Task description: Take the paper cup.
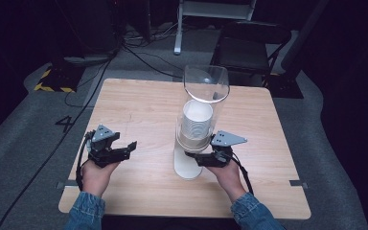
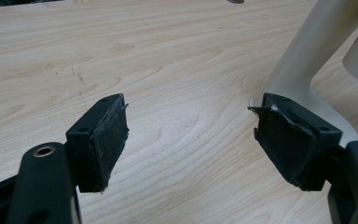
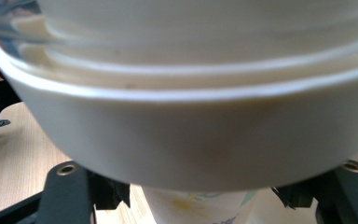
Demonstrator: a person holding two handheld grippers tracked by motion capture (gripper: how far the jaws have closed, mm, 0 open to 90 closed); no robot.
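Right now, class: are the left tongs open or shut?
Open. In the left gripper view, the left tongs have their jaws spread wide apart, with bare wooden table between them and nothing held.

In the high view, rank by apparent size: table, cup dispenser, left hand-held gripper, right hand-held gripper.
1. Table, largest by far.
2. Cup dispenser, the clear tube of stacked cups on its white stand.
3. Left hand-held gripper and right hand-held gripper: they look alike, so no ranking.

Cup dispenser (image 1: 197,129) stands mid-table, nearer the front edge, blocking the centre w/ its tall clear tube. Table (image 1: 139,110) left half bare, far corners too. Right gripper (image 1: 206,158) sits tight against dispenser base; left gripper (image 1: 124,148) has free wood ahead.
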